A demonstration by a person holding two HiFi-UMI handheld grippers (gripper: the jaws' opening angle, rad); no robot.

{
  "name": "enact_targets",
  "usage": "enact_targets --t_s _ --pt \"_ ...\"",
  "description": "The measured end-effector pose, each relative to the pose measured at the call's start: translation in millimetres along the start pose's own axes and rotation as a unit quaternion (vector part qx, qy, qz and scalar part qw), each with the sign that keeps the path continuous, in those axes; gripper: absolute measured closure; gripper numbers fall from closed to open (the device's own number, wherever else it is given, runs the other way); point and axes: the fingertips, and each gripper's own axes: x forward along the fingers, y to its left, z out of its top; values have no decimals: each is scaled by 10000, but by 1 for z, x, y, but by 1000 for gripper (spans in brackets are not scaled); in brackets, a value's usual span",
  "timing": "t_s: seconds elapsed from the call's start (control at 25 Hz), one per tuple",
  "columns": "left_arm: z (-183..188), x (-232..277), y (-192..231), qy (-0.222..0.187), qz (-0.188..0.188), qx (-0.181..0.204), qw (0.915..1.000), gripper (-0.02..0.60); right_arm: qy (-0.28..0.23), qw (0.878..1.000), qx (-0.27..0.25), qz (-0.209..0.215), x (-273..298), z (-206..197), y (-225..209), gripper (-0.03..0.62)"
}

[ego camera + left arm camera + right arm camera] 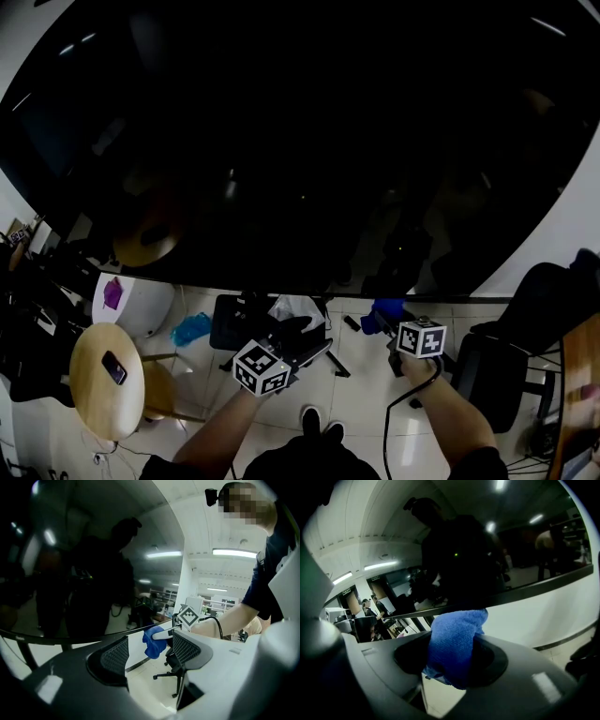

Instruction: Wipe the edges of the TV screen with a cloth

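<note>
The dark TV screen point(300, 141) fills the upper head view, and its bottom edge point(309, 292) runs just above both grippers. My right gripper point(382, 321) is shut on a blue cloth point(386, 307) right under that edge. In the right gripper view the cloth point(454, 639) bulges up between the jaws of the right gripper point(452, 660), close below the TV's bottom bezel point(534, 590). My left gripper point(298, 339) stands open and empty, left of the right one. The left gripper point(149, 656) looks across at the cloth point(152, 645) and the right gripper point(165, 632).
A round wooden stool point(89, 398) with a phone point(114, 367) on it stands at lower left, behind it a white bin point(141, 309). The TV stand's base point(239, 323) sits on the tiled floor. A black office chair point(506, 361) is at the right.
</note>
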Motion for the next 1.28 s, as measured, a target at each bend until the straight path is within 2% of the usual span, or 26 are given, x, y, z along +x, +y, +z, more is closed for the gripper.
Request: enact_targets --t_s 0.16,0.4,0.64,0.96,1.12,1.28 --pt "-13 -23 1 116 146 43 9998 305 -5 9998 -137 123 14 -4 21 378" --pt "-13 -62 27 -110 225 -96 9996 305 72 9998 -145 68 41 -4 55 379" --pt "-20 -114 80 -159 -11 -192 9997 305 49 9996 -80 -274 74 -8 95 379" --pt "-28 -188 154 91 -476 -110 9988 305 -202 9980 208 -563 138 -16 178 379" --pt "-41 -221 175 211 -476 -158 9985 305 -196 9983 194 -516 164 -23 216 379" --pt "-50 -239 190 228 -264 -280 9990 305 -182 9988 184 -417 182 -25 237 379"
